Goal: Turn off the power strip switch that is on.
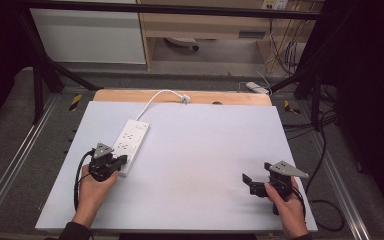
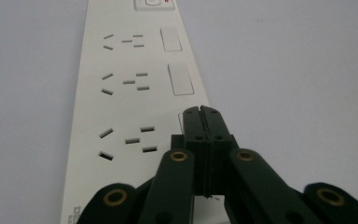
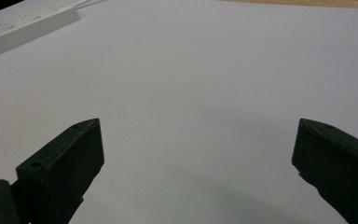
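A white power strip (image 1: 130,142) lies on the left half of the white table top (image 1: 200,150), its cord running to the far edge. My left gripper (image 1: 121,161) is shut with nothing between its jaws, and its tips hover over the near end of the strip. In the left gripper view the power strip (image 2: 130,88) shows three socket rows with flat switches beside them, and the left gripper (image 2: 201,111) has its tips over the nearest switch. My right gripper (image 1: 256,176) rests open at the right front of the table. The right gripper (image 3: 198,135) holds nothing there, with the power strip (image 3: 28,25) far off.
A wooden board (image 1: 180,96) edges the table's far side, with the strip's white plug (image 1: 184,98) lying on it. Black frame bars (image 1: 45,70) stand at the far corners. Cables (image 1: 325,200) trail on the floor to the right.
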A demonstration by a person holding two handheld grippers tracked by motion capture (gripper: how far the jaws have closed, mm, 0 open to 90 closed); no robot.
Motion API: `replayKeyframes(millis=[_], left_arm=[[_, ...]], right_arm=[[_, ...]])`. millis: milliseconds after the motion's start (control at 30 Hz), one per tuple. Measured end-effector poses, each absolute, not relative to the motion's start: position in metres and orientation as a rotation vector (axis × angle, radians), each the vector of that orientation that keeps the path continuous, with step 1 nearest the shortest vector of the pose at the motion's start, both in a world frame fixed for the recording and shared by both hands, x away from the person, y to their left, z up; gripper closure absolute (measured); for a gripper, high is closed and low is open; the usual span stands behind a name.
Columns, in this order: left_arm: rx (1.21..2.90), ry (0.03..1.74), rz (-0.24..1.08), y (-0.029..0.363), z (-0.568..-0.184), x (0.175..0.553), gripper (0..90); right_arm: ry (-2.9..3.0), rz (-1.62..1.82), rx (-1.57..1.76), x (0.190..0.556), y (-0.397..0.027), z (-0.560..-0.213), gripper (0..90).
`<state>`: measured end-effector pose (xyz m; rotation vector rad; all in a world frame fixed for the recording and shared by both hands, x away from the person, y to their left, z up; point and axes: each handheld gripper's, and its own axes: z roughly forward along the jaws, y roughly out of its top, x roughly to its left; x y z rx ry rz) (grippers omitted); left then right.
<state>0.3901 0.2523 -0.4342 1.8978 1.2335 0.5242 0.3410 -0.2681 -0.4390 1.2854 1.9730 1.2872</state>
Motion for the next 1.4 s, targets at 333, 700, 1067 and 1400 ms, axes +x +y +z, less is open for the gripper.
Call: replayKeyframes(millis=[333, 700, 1067, 1400], left_arm=[[1.899, 1.236, 0.522, 0.2526, -0.4351, 0.3907, 90.0], [1.902, 1.231, 0.517, 0.2527, -0.4355, 0.3893, 90.0], [1.901, 1.229, 0.518, 0.2517, -0.4358, 0.3894, 90.0], [1.903, 1.224, 0.523, 0.2522, -0.4362, 0.3888, 90.0]], right_arm=[[1.972, 1.289, 1.285, 0.3413, -0.2684, -0.4389, 2.6], [1.974, 1.287, 1.284, 0.3413, -0.2677, -0.4392, 2.6], [1.978, 1.285, 1.283, 0.3414, -0.2671, -0.4394, 2.6], [1.980, 1.286, 1.279, 0.3412, -0.2671, -0.4392, 2.6]])
